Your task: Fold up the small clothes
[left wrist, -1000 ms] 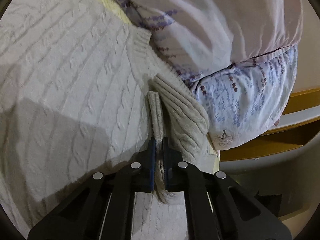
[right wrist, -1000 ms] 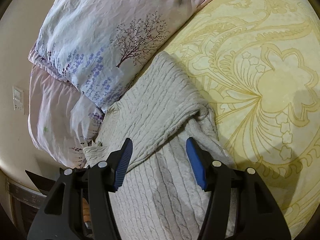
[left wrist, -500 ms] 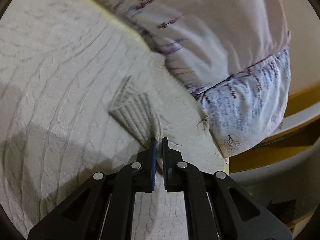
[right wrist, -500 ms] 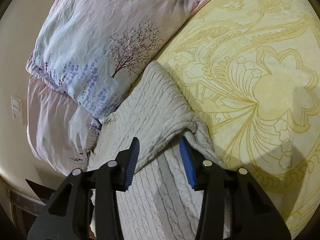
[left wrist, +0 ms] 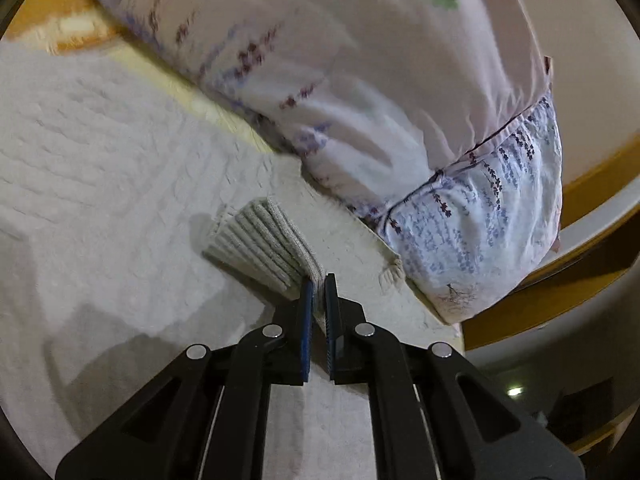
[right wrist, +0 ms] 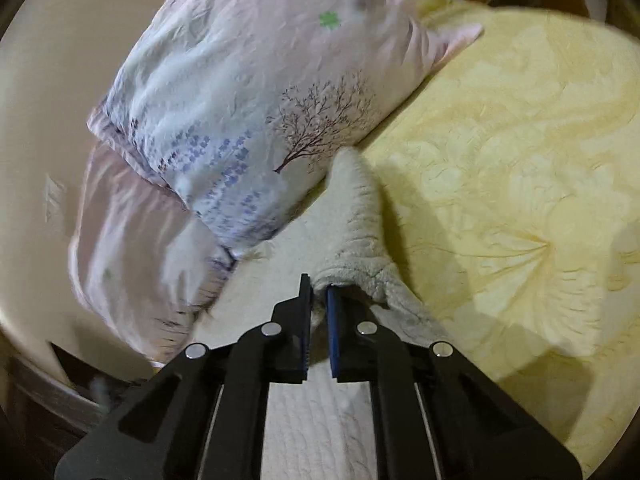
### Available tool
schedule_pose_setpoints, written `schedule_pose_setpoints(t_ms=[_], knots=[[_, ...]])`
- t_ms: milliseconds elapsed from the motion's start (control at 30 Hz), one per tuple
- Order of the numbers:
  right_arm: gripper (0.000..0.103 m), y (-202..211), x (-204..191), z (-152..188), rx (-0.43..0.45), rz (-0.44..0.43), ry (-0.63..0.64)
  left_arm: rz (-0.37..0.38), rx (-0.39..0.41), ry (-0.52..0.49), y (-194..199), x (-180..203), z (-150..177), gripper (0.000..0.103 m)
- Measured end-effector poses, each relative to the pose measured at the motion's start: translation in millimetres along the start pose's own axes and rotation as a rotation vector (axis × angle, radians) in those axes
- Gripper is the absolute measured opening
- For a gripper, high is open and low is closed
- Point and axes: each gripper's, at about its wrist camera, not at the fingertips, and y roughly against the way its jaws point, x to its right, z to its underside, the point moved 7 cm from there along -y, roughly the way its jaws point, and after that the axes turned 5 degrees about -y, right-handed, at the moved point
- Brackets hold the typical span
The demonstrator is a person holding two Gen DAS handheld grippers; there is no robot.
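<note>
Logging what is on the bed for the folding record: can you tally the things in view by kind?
Knit sweaters: 1, cream sweater
Pillows: 2, pink pillow under floral pillow
Bedspreads: 1, yellow bedspread
Grippers: 2, left gripper, right gripper
Total: 6

Cream cable-knit sweater [left wrist: 100, 184] – spread on bed, ribbed cuff [left wrist: 268, 244] lifted.

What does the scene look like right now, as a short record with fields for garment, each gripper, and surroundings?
garment: cream cable-knit sweater, lying on the bed
left gripper: shut on the ribbed cuff
right gripper: shut on a bunched sweater fold
surface: yellow patterned bedspread
nearby: floral pillow beside the sweater
</note>
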Motion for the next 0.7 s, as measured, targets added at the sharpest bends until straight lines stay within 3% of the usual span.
schedule_pose_setpoints(t_ms=[167,500,533,633,700], knots=[[0.007,-16,22,14,-0.056,0.088,-0.031,-0.07,-0.081,0.028,-8,-23,26,0.005],[0.009,-6,25,21,-0.061,0.127,0.005,-0.057,-0.096,0.088,7,-33,29,0.006],[0.011,0,26,21,-0.054,0.136,0.0,-0.067,-0.09,0.093,12,-35,28,0.006],[0.035,20,18,14,0.035,0.177,0.056,-0.068,-0.075,0.096,31,-43,22,0.007],[0.036,28,4,10,0.081,0.192,0.13,-0.069,-0.059,0.08,47,-49,15,0.015]])
